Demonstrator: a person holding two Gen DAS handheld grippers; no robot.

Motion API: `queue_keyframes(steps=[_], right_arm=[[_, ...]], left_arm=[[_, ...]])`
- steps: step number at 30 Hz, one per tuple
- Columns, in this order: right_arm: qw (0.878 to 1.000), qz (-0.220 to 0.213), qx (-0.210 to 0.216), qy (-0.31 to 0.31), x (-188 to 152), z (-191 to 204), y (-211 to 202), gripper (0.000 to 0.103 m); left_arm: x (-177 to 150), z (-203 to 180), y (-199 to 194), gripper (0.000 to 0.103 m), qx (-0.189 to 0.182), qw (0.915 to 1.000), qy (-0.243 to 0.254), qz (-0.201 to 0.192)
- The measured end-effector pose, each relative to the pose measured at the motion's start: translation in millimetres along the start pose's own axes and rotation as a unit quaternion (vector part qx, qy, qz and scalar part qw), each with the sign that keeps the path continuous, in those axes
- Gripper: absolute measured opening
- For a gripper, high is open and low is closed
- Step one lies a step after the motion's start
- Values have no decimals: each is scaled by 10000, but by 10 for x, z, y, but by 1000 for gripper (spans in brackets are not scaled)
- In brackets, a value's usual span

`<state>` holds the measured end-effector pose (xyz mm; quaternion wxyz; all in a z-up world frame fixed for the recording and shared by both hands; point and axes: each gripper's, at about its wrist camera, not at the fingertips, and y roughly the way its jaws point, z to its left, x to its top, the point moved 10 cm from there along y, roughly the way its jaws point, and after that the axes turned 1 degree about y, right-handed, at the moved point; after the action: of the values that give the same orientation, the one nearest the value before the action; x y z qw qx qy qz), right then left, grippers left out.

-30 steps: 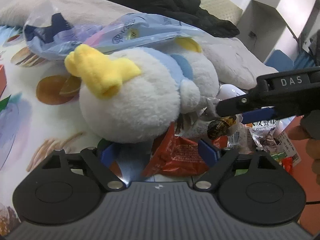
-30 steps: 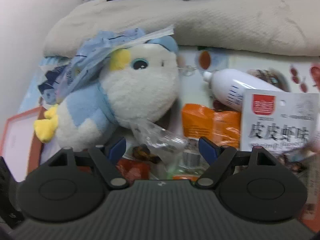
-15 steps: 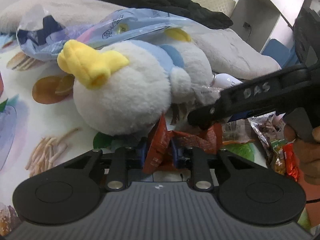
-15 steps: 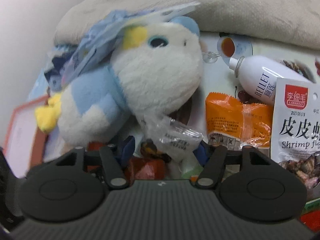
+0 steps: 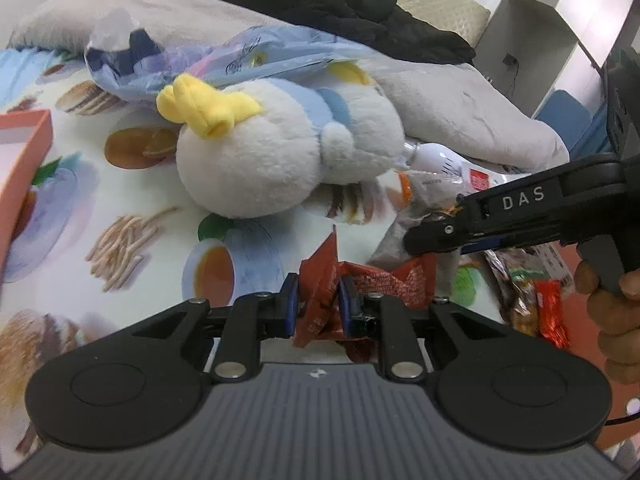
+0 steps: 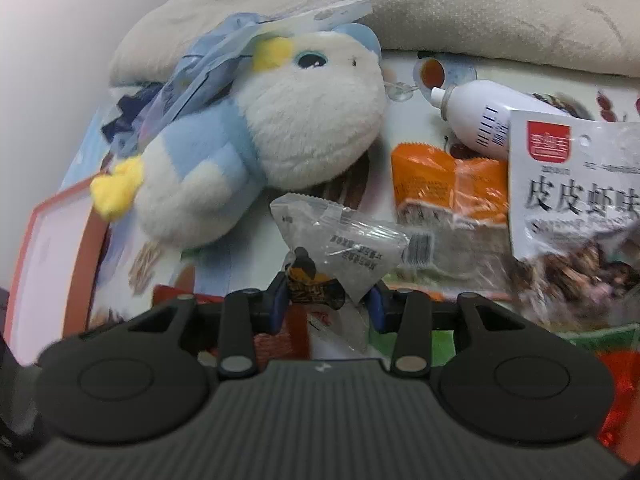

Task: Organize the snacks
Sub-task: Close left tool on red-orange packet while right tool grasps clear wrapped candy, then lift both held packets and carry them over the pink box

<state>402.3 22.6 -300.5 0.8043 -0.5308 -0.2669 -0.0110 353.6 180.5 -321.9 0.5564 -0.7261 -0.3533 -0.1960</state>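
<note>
Left wrist view, left gripper (image 5: 318, 304): its blue pads are pinching a crumpled red snack packet (image 5: 384, 280) by its near left corner, narrow gap, foil folding between them.
Left wrist view, red snack packet: it is hanging just over the food-print bedsheet (image 5: 120, 208), nearer than the penguin plush toy (image 5: 280, 148).
Left wrist view, right gripper (image 5: 430, 236): it is reaching in from the right, over the snack pile (image 5: 520, 284); whether its fingers are closed cannot be told from here.
Left wrist view, surroundings: an orange box (image 5: 24, 152) is sitting at the far left edge.
Right wrist view, right gripper (image 6: 326, 306): its pads are gripping a clear snack pouch (image 6: 344, 248) at its lower dark end, moderately narrow.
Right wrist view, clear snack pouch: it is standing up between the fingers, nearer than the plush toy, left of the orange snack pack (image 6: 444, 176) and the shrimp-flavour snack bag (image 6: 576, 184).
Right wrist view, other item: a white bottle (image 6: 476, 116) is lying far right.
Handling judgement: both packets are looking light, soft and crinkly, probably slippery; crushing the contents is a risk, so sealed edges are seeming the best hold.
</note>
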Motion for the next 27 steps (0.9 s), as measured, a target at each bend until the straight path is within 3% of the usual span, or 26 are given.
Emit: queue_keyframes(steps=[17,27], right_arm=[[9989,-412,-189,-85,-543,-133,-1101,43],[9968,-707,-359,38,-1066,-204,-1581,43]], left_arm=[[-121,-291,-971,23,442,9985,-229,-234],[-338,-475,-1418,23,365,9972,-610,-215]])
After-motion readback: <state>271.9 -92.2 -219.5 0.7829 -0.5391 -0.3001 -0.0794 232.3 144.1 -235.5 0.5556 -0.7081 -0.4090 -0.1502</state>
